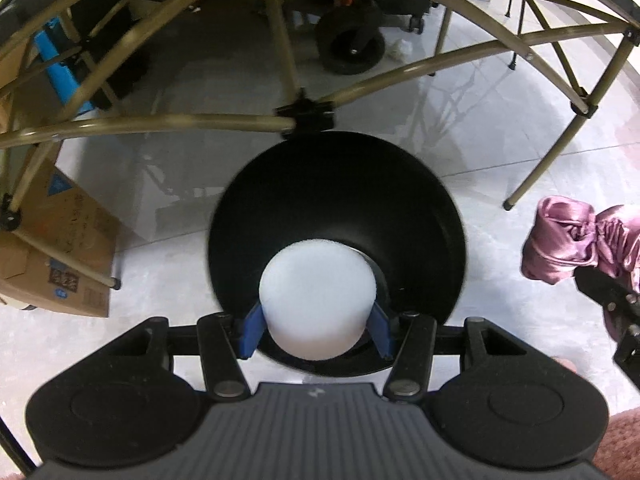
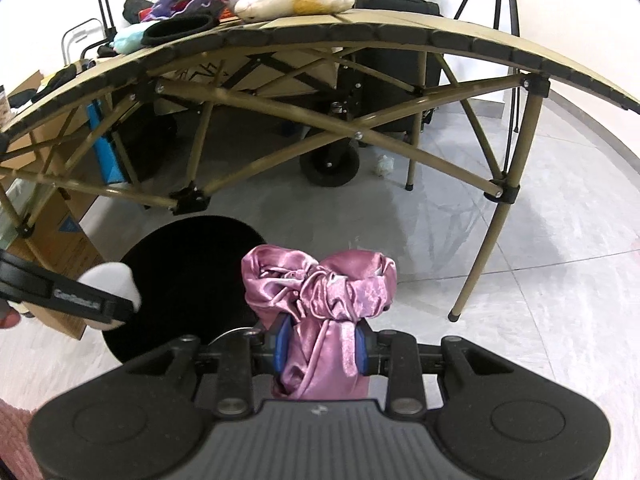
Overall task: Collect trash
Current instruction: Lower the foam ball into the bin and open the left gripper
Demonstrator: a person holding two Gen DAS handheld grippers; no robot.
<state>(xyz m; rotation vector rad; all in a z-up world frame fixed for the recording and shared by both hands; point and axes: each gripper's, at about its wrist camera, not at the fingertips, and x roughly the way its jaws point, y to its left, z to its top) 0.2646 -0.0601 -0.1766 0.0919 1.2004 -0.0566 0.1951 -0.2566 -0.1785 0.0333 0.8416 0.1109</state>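
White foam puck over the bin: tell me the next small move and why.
Probably open the left gripper and let the white foam puck drop. Its blue pads clamp the puck, which hangs right above the open mouth of the black bin. The right gripper, holding the pink satin cloth, sits beside the bin and can follow.

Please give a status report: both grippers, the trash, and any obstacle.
Left gripper shut on white foam puck, directly above black bin. Right gripper shut on pink satin cloth, beside bin. Nothing blocking the bin mouth.
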